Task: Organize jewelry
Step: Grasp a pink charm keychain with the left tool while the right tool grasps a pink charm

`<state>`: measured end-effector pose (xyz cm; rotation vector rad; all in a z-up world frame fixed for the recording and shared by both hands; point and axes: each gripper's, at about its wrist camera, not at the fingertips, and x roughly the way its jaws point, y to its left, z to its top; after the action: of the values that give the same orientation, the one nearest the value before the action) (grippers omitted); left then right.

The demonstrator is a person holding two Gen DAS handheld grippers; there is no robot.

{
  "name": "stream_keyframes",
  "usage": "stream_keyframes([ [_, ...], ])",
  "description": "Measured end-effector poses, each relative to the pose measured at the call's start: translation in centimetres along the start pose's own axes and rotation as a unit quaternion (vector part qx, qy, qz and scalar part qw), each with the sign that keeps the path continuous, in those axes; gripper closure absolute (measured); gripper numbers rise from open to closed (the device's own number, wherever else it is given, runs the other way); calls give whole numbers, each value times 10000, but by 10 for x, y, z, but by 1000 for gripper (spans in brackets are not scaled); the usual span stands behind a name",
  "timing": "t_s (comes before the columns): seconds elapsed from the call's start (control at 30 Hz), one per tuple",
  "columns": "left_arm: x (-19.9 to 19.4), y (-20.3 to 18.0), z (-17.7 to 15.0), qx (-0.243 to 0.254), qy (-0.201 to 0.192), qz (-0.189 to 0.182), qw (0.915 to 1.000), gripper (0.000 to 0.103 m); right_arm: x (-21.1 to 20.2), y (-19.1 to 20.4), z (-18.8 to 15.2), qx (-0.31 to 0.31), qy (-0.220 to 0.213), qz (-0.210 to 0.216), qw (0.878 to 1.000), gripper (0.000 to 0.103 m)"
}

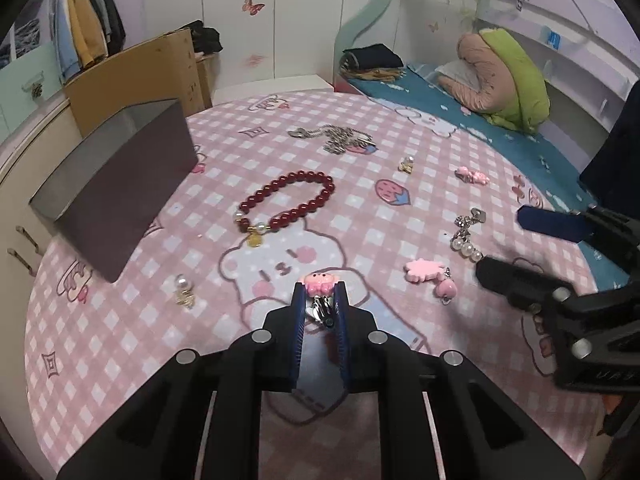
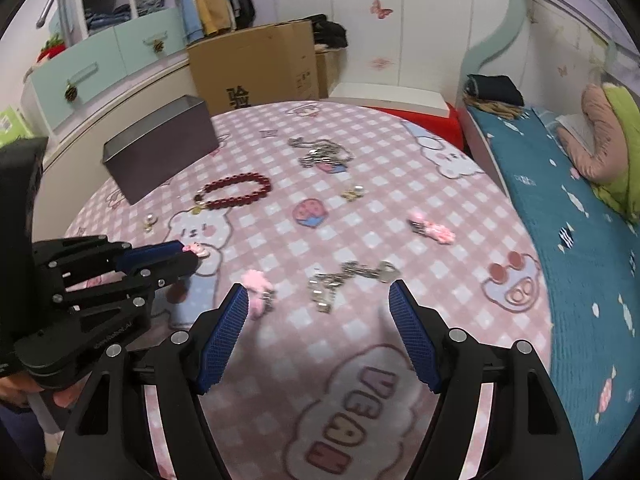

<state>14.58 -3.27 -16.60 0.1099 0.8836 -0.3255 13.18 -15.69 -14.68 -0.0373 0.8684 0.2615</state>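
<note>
My left gripper (image 1: 320, 293) is shut on a small pink figure charm with a metal clip (image 1: 319, 282), down at the pink checked tablecloth (image 1: 360, 208). In the right wrist view the same gripper (image 2: 193, 255) comes in from the left with the charm (image 2: 196, 249) at its tips. My right gripper (image 2: 318, 292) stands open and holds nothing, just above a pearl-and-silver chain (image 2: 340, 280). A pink star charm (image 2: 256, 285) lies by its left finger. From the left wrist view the right gripper (image 1: 500, 242) hovers beside that pearl chain (image 1: 466, 236).
An open grey box (image 1: 120, 184) stands at the left. On the cloth lie a red bead bracelet (image 1: 288, 202), a silver chain (image 1: 336, 138), two pearl earrings (image 1: 183, 290) (image 1: 406, 165) and a pink clip (image 1: 472, 175). A bed (image 2: 560, 220) borders the table's right side.
</note>
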Motion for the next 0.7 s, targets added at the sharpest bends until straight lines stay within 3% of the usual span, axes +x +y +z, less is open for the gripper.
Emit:
stream_keyframes([
  [0.3,-41,25,-2,-180,-318,-88,9993,90,18,38,3,-368,194,127,9991,33],
  [0.4,-47,30,-4,-209,-353,-122,9991,90,25,40,3,-320,293,113,9990,47],
  [0.6,-49,36,-6,-291,-354,-234,9987,90,35,39,2,-276,386,-48,9989,61],
  [0.7,-48,38,-6,-311,-349,-250,9986,90,35,38,3,-251,397,48,9989,81],
])
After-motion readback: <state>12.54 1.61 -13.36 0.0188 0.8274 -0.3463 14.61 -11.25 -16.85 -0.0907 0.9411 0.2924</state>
